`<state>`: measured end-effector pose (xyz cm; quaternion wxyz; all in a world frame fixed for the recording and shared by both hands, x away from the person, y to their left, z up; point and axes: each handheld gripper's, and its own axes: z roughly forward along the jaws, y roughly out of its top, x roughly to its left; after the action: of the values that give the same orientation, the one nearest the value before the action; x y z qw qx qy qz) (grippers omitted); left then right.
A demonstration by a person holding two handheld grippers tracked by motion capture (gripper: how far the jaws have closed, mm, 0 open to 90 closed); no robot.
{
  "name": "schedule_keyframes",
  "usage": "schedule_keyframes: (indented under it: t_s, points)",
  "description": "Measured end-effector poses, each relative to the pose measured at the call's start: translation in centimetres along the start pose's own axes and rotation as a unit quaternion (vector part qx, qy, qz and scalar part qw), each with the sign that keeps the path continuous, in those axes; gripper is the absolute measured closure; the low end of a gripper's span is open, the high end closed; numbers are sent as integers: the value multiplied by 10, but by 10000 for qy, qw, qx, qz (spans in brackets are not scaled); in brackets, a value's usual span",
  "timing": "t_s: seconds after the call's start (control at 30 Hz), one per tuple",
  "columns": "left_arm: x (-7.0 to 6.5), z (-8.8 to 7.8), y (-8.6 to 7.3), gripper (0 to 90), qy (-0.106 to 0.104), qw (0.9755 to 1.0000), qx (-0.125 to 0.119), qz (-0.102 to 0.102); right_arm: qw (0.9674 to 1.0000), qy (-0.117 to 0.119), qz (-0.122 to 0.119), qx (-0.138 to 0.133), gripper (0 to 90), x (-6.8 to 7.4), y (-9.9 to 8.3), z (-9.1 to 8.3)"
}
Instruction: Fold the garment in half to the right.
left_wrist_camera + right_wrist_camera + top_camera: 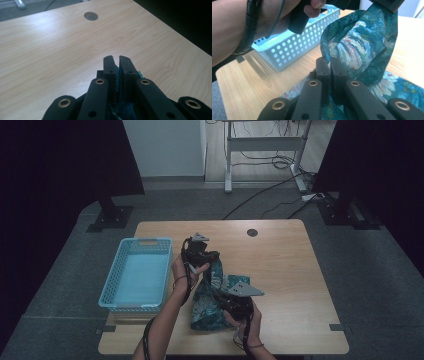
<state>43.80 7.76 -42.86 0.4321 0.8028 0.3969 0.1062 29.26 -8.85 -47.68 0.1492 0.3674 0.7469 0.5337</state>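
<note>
A teal cloth with a floral print [212, 296] lies bunched on the wooden table [285, 270], partly lifted. My left gripper [214, 256] is shut on the cloth's upper edge, holding it above the table; in the left gripper view teal fabric [118, 82] shows pinched between the closed jaws. My right gripper [231, 296] is shut on a lower fold of the same cloth. In the right gripper view the cloth [359, 42] hangs from the left gripper down into my own closed jaws [329, 65].
A light blue perforated basket [136, 274] stands at the table's left side, its inside bare. A round cable hole [252, 232] sits near the far edge. Dark screens and stands flank the table, and cables lie on the floor behind.
</note>
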Motion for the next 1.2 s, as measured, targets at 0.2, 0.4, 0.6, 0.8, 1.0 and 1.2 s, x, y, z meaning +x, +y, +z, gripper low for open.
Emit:
schedule_keyframes:
  t_s: [0.2, 0.4, 0.6, 0.8, 1.0, 1.2]
  points:
    - [-5, 14, -5, 844, -96, 9999, 21, -38, 9998, -138, 21, 121, 867, -10, -10, -4]
    - [-13, 25, -7, 844, -195, 9998, 60, -13, 9993, -264, 42, 243, 867, -19, -19, -11]
    - [-19, 37, -13, 840, -200, 9997, 120, -12, 9986, -317, 9, 425, 865, -20, -28, -11]
    - [-22, 48, -19, 827, -160, 9997, 162, -36, 9974, -403, 74, 591, 864, -25, -40, -11]
    - [-30, 64, -23, 824, -186, 9996, 233, -27, 9962, -487, 202, 688, 863, -33, -50, -16]
    - [-35, 81, -30, 814, -191, 9992, 341, -64, 9948, -528, 370, 788, 859, -41, -60, -21]
